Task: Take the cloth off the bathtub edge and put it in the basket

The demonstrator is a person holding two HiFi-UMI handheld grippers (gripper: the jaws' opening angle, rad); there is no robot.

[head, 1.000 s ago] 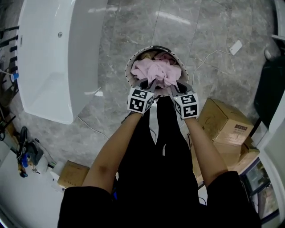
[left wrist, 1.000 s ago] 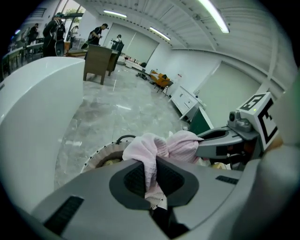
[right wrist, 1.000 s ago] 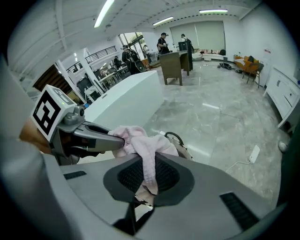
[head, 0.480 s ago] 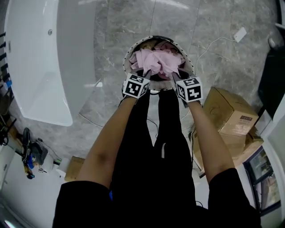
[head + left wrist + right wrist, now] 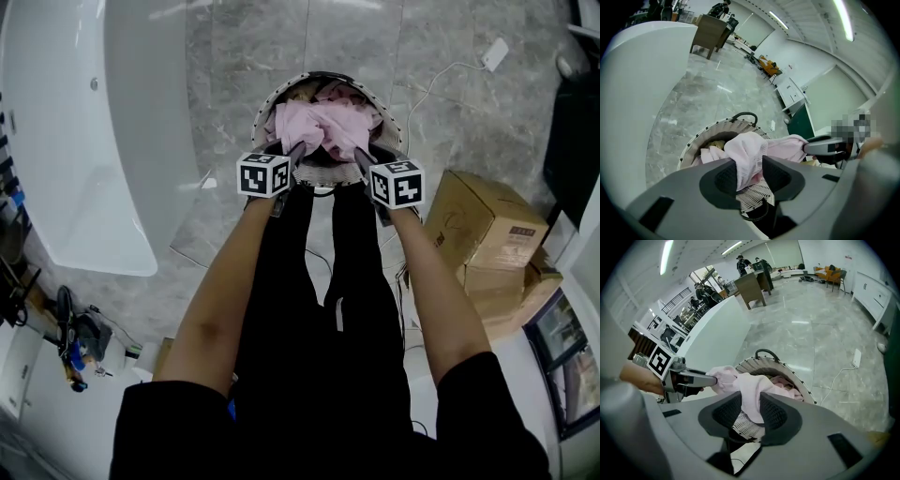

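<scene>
My left hand-held gripper [image 5: 292, 152] and right hand-held gripper [image 5: 362, 156] have just been opening, the pink cloth [image 5: 323, 127] lying loose between each pair of jaws, over the basket [image 5: 277, 94]. I'd spread wider, then lift straight up so no fold drags out

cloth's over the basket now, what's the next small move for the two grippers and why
Probably spread both sets of fingers wider, then lift clear. The crumpled pink cloth hangs over the round white woven basket, but a fold of it sits between the fingers of the left gripper and of the right gripper. Both have just been opening, so finishing the release should let it drop in.
</scene>
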